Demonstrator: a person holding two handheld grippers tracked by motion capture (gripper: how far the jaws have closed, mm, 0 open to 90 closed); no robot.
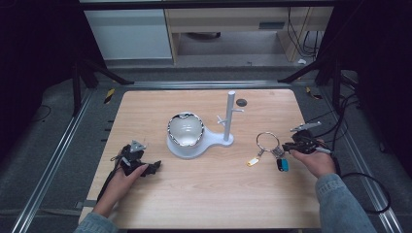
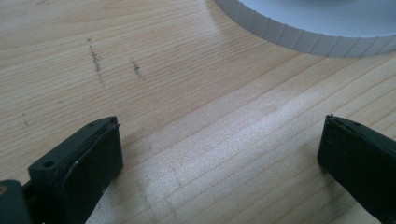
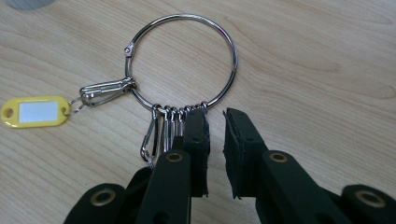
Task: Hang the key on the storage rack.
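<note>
Closing on the key ring [image 3: 181, 65] on the table [image 1: 204, 194], the right gripper [image 3: 215, 126] — jaws narrowed, a small gap left, nothing clamped yet — needs the wire squarely between its pads; the left gripper [image 2: 219, 154] rests wide open, empty.

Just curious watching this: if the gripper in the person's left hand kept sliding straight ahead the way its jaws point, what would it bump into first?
Probably the ribbed rim of the white stand base, past bare wooden table. The left gripper has open jaws with nothing between them.
</note>
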